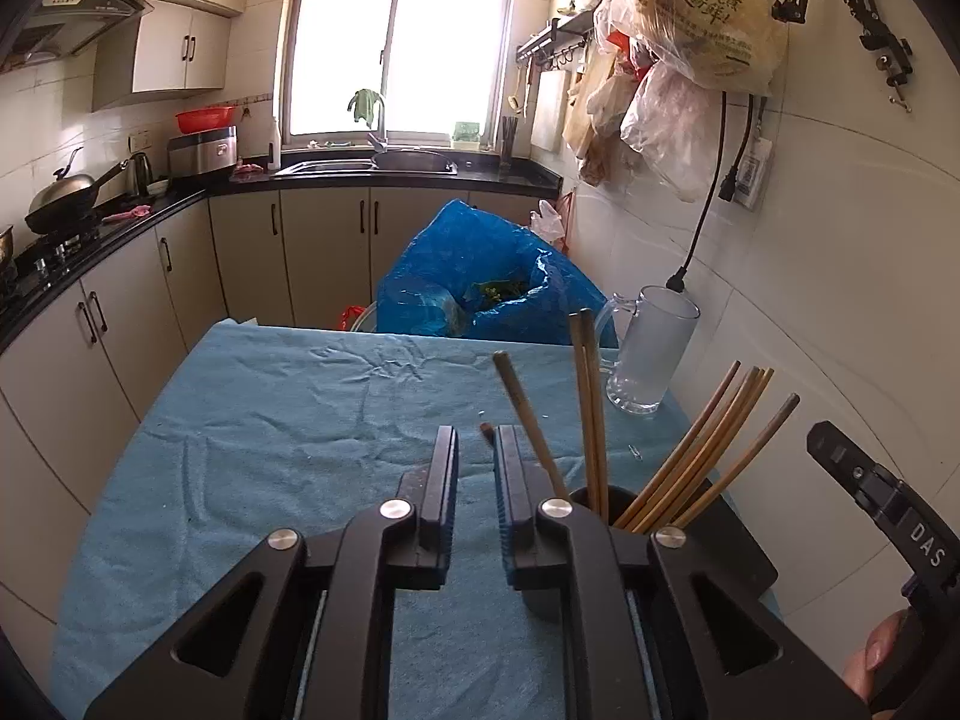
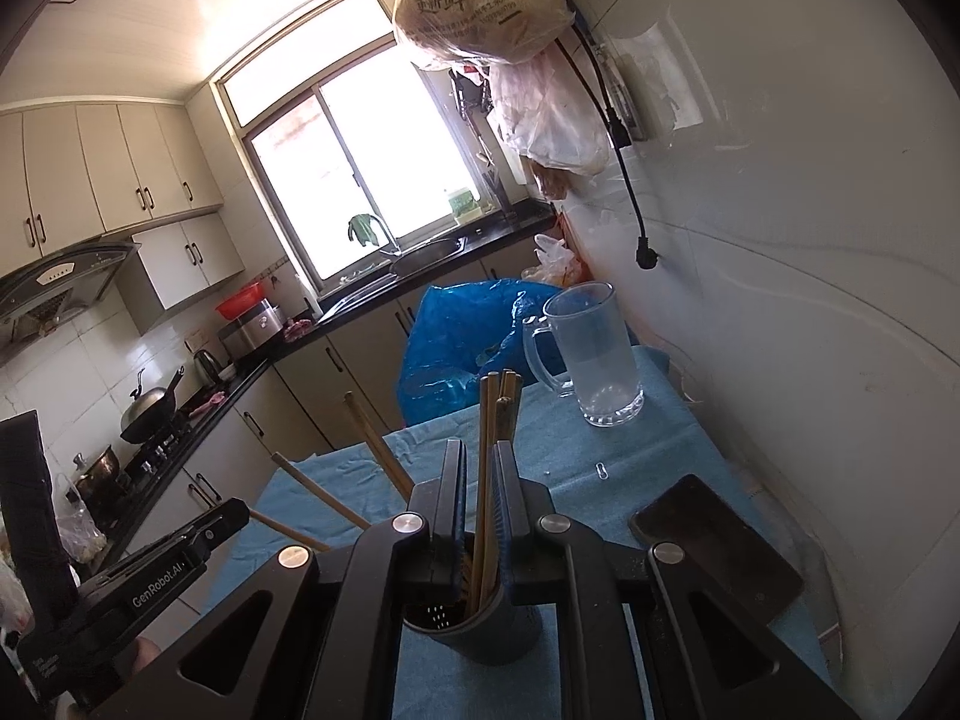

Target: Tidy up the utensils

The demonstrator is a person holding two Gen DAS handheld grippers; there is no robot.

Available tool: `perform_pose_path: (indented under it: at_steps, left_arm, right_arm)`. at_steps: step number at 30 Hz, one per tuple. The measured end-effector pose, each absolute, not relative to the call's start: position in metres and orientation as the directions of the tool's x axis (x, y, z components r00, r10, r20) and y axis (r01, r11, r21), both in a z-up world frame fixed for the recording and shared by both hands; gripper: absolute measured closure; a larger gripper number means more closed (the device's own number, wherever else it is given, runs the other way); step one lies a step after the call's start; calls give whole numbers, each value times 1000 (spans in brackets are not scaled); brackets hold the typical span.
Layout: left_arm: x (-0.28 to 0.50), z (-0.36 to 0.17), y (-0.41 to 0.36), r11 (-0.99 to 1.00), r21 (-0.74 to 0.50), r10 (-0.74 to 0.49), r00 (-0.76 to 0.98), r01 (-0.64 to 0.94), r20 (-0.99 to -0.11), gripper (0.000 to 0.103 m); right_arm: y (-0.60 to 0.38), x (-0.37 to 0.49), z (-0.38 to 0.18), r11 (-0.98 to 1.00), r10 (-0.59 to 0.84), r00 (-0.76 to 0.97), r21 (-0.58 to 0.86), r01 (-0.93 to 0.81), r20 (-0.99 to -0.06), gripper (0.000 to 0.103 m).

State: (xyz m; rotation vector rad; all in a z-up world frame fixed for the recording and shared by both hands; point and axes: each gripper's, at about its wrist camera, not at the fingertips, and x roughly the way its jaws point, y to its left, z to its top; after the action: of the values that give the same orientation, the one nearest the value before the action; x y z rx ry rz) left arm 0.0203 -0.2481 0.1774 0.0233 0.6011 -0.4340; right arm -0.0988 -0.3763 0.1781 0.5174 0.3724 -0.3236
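Observation:
A black holder [image 1: 618,501] stands on the blue towel [image 1: 270,420] with several wooden chopsticks [image 1: 690,462] fanned out of it. One chopstick [image 1: 528,414] leans left behind my left gripper's right finger. My left gripper [image 1: 477,444] is slightly open over bare towel; only a small brown tip [image 1: 485,431] shows beside one pad. My right gripper [image 2: 480,456] hangs over the holder [image 2: 468,618], slightly open. Upright chopsticks [image 2: 485,420] rise through the gap, and the pads do not press on them. The left gripper [image 2: 228,516] sits low on the left by two leaning chopsticks [image 2: 372,444].
A frosted glass mug [image 2: 600,354] stands at the table's far right corner by the wall. A dark phone [image 2: 714,546] lies right of the holder, with a paper clip [image 2: 602,470] beyond it. A blue plastic bag [image 1: 480,276] sits past the far edge. Kitchen counters run along the left.

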Motion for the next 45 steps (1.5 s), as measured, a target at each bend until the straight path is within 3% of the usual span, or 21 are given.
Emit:
perform_pose_path:
  at_steps: [8, 10, 12, 15, 18, 28, 39, 45]
  left_arm:
    - [6, 174, -229, 926, -87, -353, 762, 367, -544, 61]
    - [4, 172, -223, 931, -88, -342, 764, 354, -547, 49]
    - [2, 170, -214, 936, -94, -333, 766, 339, -550, 39]
    - [-1, 167, -203, 944, -95, -314, 773, 316, -552, 34]
    - [-6, 164, -191, 950, -96, -299, 777, 297, -554, 28]
    - [-31, 154, -163, 964, -60, -249, 808, 258, -534, 16]
    - [-68, 125, -131, 976, -33, -198, 823, 213, -533, 11]
    - [-79, 98, -115, 982, 7, -149, 791, 189, -593, 6]
  right_arm:
    - [-368, -116, 174, 813, -238, 870, 402, 422, -431, 55]
    - [-367, -120, 174, 810, -243, 867, 401, 428, -434, 50]
    - [-364, -125, 173, 809, -260, 860, 388, 442, -439, 36]
    - [-359, -132, 172, 806, -281, 853, 375, 459, -440, 19]
    - [-354, -138, 170, 802, -296, 845, 365, 474, -446, 13]
    - [-327, -149, 161, 816, -301, 828, 322, 480, -472, 7]
    - [-285, -171, 141, 842, -333, 814, 238, 484, -475, 2]
    - [-267, -173, 121, 853, -359, 786, 165, 495, -503, 2]
